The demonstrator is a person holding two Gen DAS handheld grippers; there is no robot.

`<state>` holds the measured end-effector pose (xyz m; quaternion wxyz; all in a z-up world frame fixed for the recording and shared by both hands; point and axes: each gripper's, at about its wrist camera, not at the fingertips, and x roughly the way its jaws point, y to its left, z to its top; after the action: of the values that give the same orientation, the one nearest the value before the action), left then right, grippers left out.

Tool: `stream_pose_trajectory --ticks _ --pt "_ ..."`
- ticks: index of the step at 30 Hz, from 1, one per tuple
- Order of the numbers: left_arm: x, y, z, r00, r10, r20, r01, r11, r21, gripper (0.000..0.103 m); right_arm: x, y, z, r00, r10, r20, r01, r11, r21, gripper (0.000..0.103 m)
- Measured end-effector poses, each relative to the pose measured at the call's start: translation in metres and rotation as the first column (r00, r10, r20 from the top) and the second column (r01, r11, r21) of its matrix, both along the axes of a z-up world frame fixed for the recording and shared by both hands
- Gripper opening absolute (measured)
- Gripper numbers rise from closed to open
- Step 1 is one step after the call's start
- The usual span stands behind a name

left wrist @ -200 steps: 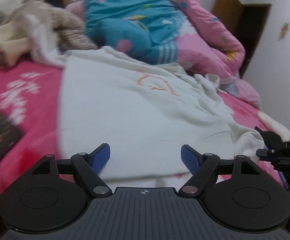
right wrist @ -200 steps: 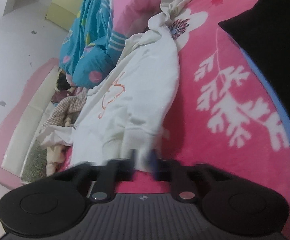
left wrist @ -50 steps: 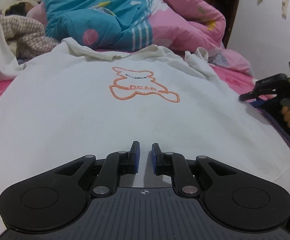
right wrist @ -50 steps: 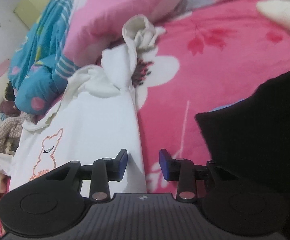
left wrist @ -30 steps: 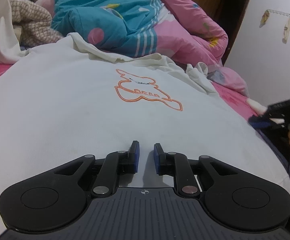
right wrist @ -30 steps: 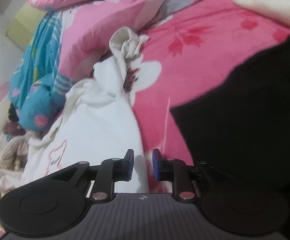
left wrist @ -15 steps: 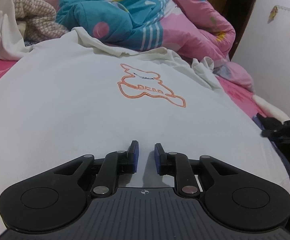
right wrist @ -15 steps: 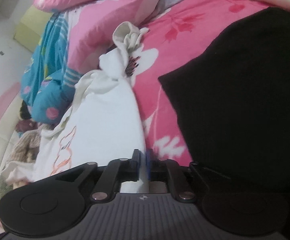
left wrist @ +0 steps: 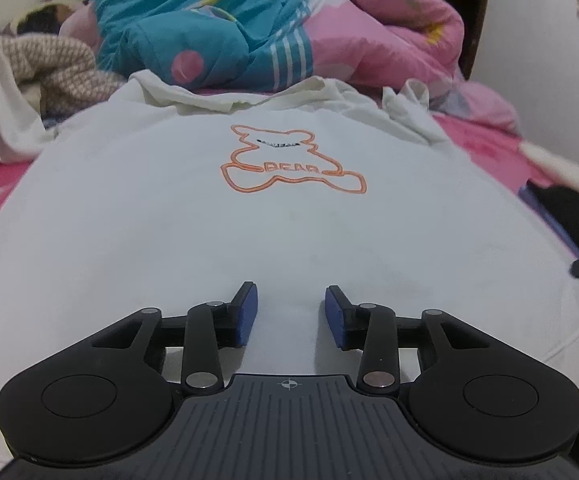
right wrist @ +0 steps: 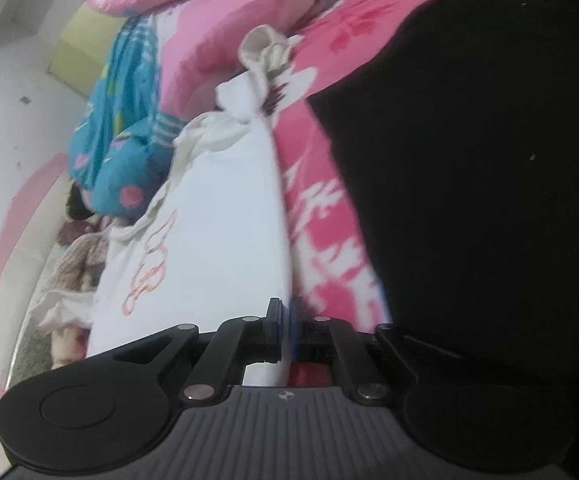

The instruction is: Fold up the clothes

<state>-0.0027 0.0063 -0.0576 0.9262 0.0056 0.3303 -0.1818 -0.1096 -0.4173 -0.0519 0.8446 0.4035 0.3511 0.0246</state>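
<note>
left gripper jaws opened over white shirt.

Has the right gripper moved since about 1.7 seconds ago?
Yes. The right gripper has shifted toward the white shirt's edge, away from the black garment; its jaws have just been closing on that edge.

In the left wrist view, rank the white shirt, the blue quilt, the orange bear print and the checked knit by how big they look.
1. White shirt, nearest the camera, which inflates it.
2. Blue quilt.
3. Orange bear print and checked knit: about alike, not ranked; the knit lies farther off.
</note>
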Motion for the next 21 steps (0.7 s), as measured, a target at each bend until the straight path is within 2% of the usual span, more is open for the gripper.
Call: stream_pose_trajectory --ticks 1,2,3,4,5,6,8,11,13,14,15,16,17,21 --pt "-0.001 -0.001 0.000 1.000 0.003 0.003 -0.003 1.000 0.011 0.042 -0.002 0.002 0.001 1.000 0.016 -0.005 -0.016 1.000 0.015 0.015" --pt "-0.001 -0.002 0.000 1.000 0.006 0.005 -0.006 1.000 0.017 0.043 -0.006 0.004 -0.001 1.000 0.027 -0.004 -0.027 0.999 0.033 0.025" --pt "-0.002 -0.002 0.000 1.000 0.008 0.006 -0.008 1.000 0.021 0.043 -0.010 0.007 -0.002 0.999 0.038 0.003 -0.038 0.999 0.037 0.027" --pt "-0.002 -0.003 0.000 1.000 0.010 0.006 -0.010 1.000 0.025 0.043 -0.014 0.010 -0.004 0.999 0.047 0.009 -0.048 0.998 0.038 0.026" --pt "-0.002 -0.003 0.000 1.000 0.013 0.005 -0.013 1.000 0.028 0.044 -0.018 0.014 -0.005 0.999 0.048 0.012 -0.048 0.999 0.008 0.009" --pt "-0.002 -0.004 0.000 1.000 0.015 0.004 -0.016 0.999 0.031 0.044 -0.022 0.014 -0.003 0.999 0.042 0.011 -0.042 0.999 -0.013 0.002" --pt "-0.002 -0.004 0.001 1.000 0.018 0.001 -0.018 0.999 0.039 0.045 -0.030 0.016 0.000 0.999 0.030 0.011 -0.029 0.998 -0.054 0.002" --pt "-0.002 -0.005 0.002 1.000 0.022 -0.004 -0.022 0.998 0.051 0.047 -0.039 0.008 -0.004 1.000 0.011 0.017 -0.011 1.000 -0.010 0.003" --pt "-0.003 -0.006 0.002 1.000 0.026 -0.003 -0.025 0.998 0.061 0.048 -0.042 0.008 -0.006 1.000 0.017 0.018 -0.018 1.000 0.022 0.009" --pt "-0.004 -0.007 0.003 1.000 0.028 -0.003 -0.027 0.997 0.066 0.049 -0.044 0.011 -0.006 0.999 0.028 0.022 -0.028 0.999 0.020 0.017" --pt "-0.004 -0.007 0.002 1.000 0.030 -0.002 -0.030 0.997 0.068 0.050 -0.045 0.016 -0.005 0.999 0.043 0.031 -0.043 0.999 0.000 0.020" --pt "-0.005 -0.008 0.002 0.999 0.033 -0.001 -0.032 0.997 0.071 0.050 -0.047 0.022 -0.004 0.998 0.057 0.037 -0.056 0.998 -0.023 0.019" --pt "-0.005 -0.008 0.002 0.999 0.035 -0.001 -0.035 0.997 0.074 0.051 -0.048 0.026 -0.005 0.998 0.061 0.030 -0.059 0.996 -0.063 0.009" --pt "-0.007 -0.010 0.004 0.999 0.038 -0.007 -0.037 0.995 0.094 0.055 -0.057 0.031 0.006 0.998 0.057 0.026 -0.053 0.988 -0.146 0.006"
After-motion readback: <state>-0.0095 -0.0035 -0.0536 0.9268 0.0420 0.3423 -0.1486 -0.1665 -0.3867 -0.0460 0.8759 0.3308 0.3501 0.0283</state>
